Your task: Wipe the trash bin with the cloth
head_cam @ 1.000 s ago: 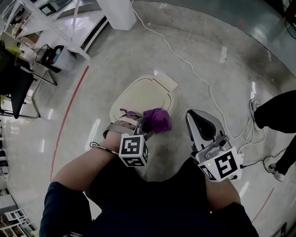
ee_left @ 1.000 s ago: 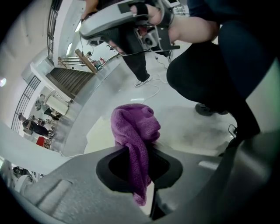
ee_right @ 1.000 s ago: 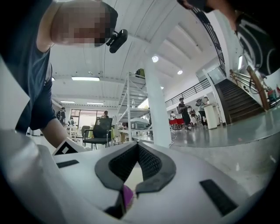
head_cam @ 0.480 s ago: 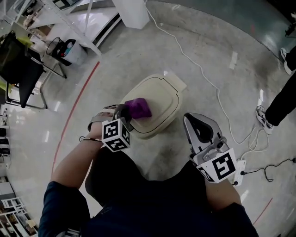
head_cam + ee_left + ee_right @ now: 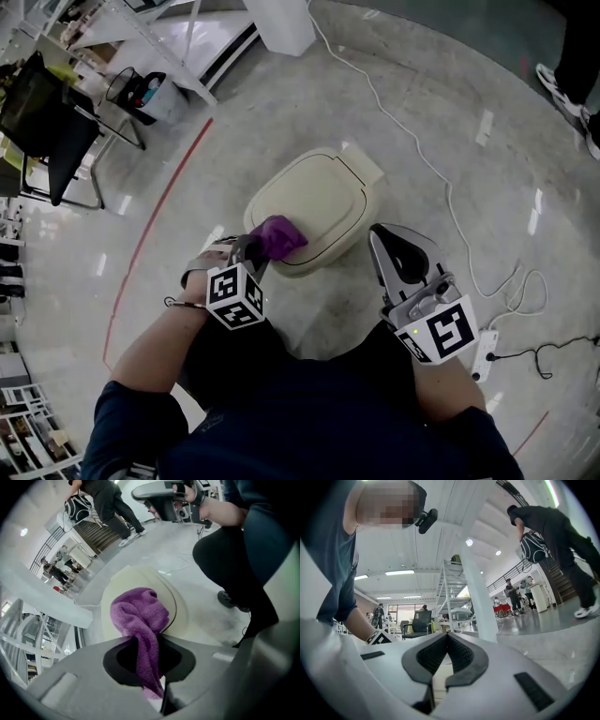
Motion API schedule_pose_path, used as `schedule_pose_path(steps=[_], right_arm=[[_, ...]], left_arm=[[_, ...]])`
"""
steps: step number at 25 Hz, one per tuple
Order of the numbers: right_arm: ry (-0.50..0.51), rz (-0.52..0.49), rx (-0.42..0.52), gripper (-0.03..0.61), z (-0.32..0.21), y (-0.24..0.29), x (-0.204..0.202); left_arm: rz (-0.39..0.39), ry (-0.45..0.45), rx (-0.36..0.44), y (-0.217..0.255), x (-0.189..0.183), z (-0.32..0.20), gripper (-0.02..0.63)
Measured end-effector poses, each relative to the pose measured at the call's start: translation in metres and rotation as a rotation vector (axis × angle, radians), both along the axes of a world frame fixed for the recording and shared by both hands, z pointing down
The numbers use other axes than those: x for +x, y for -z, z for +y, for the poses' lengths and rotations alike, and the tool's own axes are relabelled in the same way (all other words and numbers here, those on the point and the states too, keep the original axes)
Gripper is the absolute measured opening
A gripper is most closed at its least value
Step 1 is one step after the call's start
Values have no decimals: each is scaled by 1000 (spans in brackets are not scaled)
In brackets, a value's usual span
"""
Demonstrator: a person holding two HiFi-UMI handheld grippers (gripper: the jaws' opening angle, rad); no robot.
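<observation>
The trash bin (image 5: 319, 192) stands on the floor, its cream lid seen from above. A purple cloth (image 5: 277, 235) rests on the near left edge of the lid, with my left gripper (image 5: 255, 248) shut on it. In the left gripper view the cloth (image 5: 139, 615) bunches on the lid (image 5: 118, 585) and trails back between the jaws of the left gripper (image 5: 149, 654). My right gripper (image 5: 386, 238) hangs right of the bin, off it, shut and empty. The right gripper (image 5: 447, 645) points out across the room.
A white cable (image 5: 424, 164) snakes over the floor right of the bin to a power strip (image 5: 485, 353). A red floor line (image 5: 155, 220) runs at left. A black chair (image 5: 47, 127) and a wire basket (image 5: 142, 94) stand top left. A person's feet (image 5: 562, 75) show top right.
My left gripper has dragged the cloth leftwards along the lid's near edge. The right gripper has stayed beside the bin. The person at right has walked farther away.
</observation>
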State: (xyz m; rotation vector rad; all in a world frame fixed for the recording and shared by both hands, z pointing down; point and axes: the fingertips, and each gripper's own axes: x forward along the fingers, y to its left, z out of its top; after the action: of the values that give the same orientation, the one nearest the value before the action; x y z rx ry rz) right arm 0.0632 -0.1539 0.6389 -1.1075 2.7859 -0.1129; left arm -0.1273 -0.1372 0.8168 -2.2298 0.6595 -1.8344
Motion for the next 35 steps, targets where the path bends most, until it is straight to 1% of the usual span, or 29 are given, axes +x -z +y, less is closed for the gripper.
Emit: schedule_pose_path(steps=[4,8,14,20,24,30,35], right_arm=[[4,-15,1,11,-5,0,4],[20,-19,-4,11,-4,-3,3],[34,-13,-12,11,-3,-6,2],[34,-5,-19,11,0,-13,-2],[27,4,-17,11,3,-11,-4],[-28,33,-25,11,9,-10,-3],[-112,55,-91,11,5,-4,1]], left_arm=[[28,-38,-32,-1,28,20,55],[41,-67,-53,-3,44,33,54],[61,-61,-56,2,46,26,54],[82,-82,-54,4,47,24,55],[103,-108,-41,7,51,13,55],[173,-207,-5,21,80,-12,54],[262,-239,2,56,103,-31,55]])
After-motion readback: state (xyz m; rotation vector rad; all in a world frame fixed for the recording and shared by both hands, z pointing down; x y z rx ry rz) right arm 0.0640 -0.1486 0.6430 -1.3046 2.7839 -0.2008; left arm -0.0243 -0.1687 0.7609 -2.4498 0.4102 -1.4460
